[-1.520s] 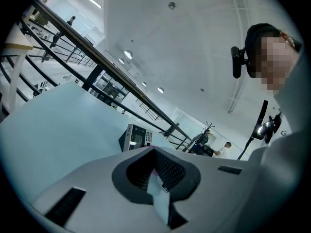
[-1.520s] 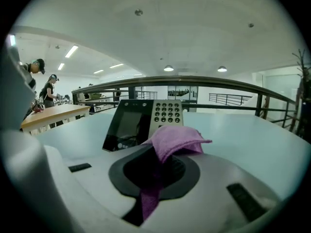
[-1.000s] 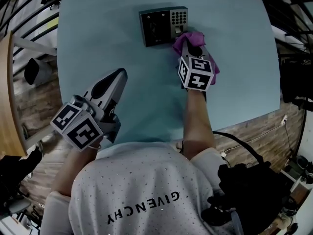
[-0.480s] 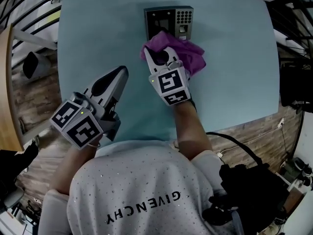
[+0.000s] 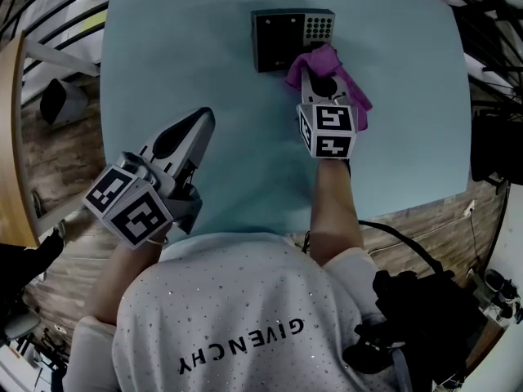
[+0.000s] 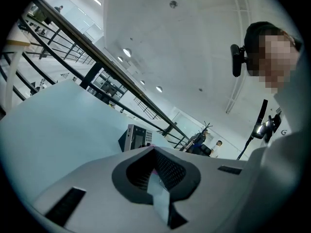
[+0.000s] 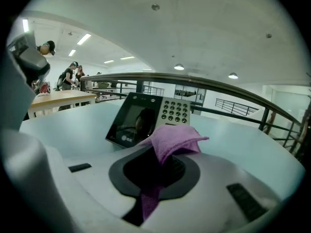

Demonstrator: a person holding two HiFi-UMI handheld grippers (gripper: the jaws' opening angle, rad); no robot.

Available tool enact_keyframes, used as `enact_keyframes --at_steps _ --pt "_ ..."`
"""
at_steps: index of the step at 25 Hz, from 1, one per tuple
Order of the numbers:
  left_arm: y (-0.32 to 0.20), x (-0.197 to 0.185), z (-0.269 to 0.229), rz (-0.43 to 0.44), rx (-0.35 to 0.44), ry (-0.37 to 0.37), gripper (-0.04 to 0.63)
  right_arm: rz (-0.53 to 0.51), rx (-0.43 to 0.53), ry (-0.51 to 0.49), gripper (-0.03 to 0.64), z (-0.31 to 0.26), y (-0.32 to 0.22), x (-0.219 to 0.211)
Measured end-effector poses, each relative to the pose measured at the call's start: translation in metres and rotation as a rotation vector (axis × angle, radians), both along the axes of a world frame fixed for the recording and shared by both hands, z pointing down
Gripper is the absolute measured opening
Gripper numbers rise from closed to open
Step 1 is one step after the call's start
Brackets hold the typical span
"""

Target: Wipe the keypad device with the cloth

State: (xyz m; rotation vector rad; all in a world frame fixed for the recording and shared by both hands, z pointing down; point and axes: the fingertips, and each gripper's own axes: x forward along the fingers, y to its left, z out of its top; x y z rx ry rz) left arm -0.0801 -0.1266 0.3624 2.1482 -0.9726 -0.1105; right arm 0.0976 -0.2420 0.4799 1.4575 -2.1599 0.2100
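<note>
The keypad device [image 5: 292, 37] lies at the far middle of the pale blue table [image 5: 204, 72], dark screen on its left, grey keys on its right. A purple cloth [image 5: 327, 80] is bunched against its near right corner. My right gripper [image 5: 309, 65] is shut on the cloth; in the right gripper view the cloth [image 7: 172, 140] sticks out of the jaws just before the keypad device [image 7: 150, 118]. My left gripper [image 5: 200, 121] hovers over the table's near left, shut and empty. In the left gripper view the keypad device [image 6: 137, 138] shows far ahead.
The table's near edge [image 5: 392, 207] runs close to the person's body. Wooden floor [image 5: 61, 149] and metal railings [image 5: 49, 23] lie to the left. Dark equipment and cables [image 5: 417, 300] sit at the lower right.
My right gripper has swept the cloth from the device's near left back to its near right corner. The left gripper has stayed in place.
</note>
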Motion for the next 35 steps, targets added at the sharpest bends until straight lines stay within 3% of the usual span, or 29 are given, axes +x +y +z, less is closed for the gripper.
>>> enact_keyframes --at_steps 6,11,13,15,18,21,24,27,31,35 --pt "0.005 -0.003 0.003 -0.015 -0.001 0.023 0.0 0.149 -0.039 0.039 0.017 0.01 -0.006 0.048" --pt "0.014 -0.041 0.006 -0.087 -0.006 0.039 0.0 0.243 -0.092 0.082 0.017 0.01 0.003 0.057" --pt "0.017 -0.055 0.012 -0.112 -0.018 0.049 0.0 0.168 -0.12 0.086 0.017 0.01 0.012 0.031" --pt "0.016 -0.062 0.018 -0.127 -0.016 0.056 0.0 0.024 -0.171 0.083 0.017 0.013 0.027 -0.007" --pt "0.012 -0.068 0.014 -0.134 0.04 0.054 0.0 -0.197 -0.269 0.029 0.017 0.015 0.053 -0.071" --pt "0.011 -0.069 0.007 -0.091 0.099 0.081 0.0 -0.411 -0.305 0.054 0.017 0.006 0.07 -0.13" --pt "0.011 -0.075 0.008 -0.053 0.142 0.085 0.0 -0.556 -0.309 0.157 0.017 -0.001 0.076 -0.172" --pt "0.011 -0.092 0.01 -0.009 0.158 0.059 0.0 -0.607 -0.285 0.315 0.017 -0.01 0.066 -0.197" --pt "0.014 -0.124 0.014 0.024 0.141 0.066 0.0 -0.591 -0.212 0.565 0.017 -0.027 0.036 -0.205" --pt "0.022 -0.148 0.021 0.023 0.138 0.031 0.0 -0.484 -0.116 0.773 0.017 -0.048 -0.001 -0.187"
